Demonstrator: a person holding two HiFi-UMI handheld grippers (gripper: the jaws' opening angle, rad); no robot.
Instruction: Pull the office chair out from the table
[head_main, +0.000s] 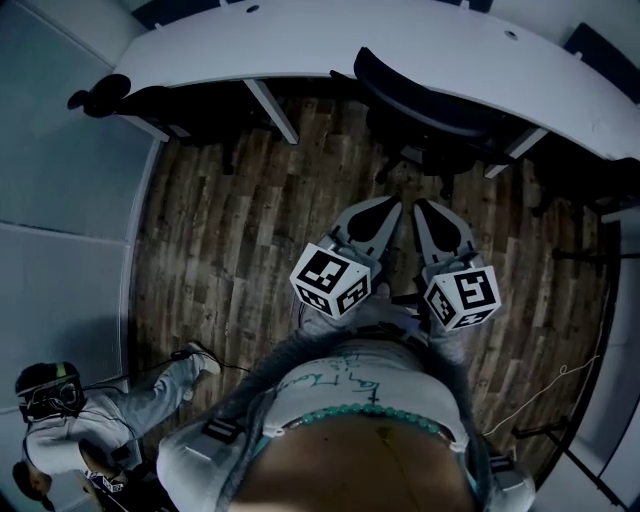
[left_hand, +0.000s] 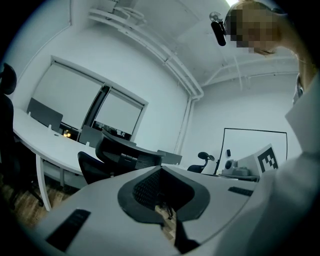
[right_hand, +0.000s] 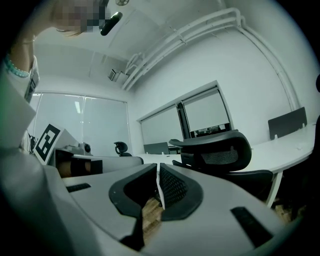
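The black office chair (head_main: 432, 103) is tucked under the curved white table (head_main: 300, 40) at the far side of the wooden floor. Both grippers are held side by side in front of the person's body, pointing at the chair and well short of it. My left gripper (head_main: 390, 205) is shut with nothing in it, and my right gripper (head_main: 425, 207) is shut and empty too. In the left gripper view the chair (left_hand: 122, 155) stands beyond the closed gripper (left_hand: 160, 169). In the right gripper view its mesh backrest (right_hand: 217, 150) rises past the closed gripper (right_hand: 158, 167).
Another black chair (head_main: 100, 95) stands at the table's left end. A person (head_main: 70, 420) crouches on the floor at lower left. Table legs (head_main: 270, 110) flank the chair. A thin cable (head_main: 560, 380) lies on the floor at right, near dark stands (head_main: 580, 255).
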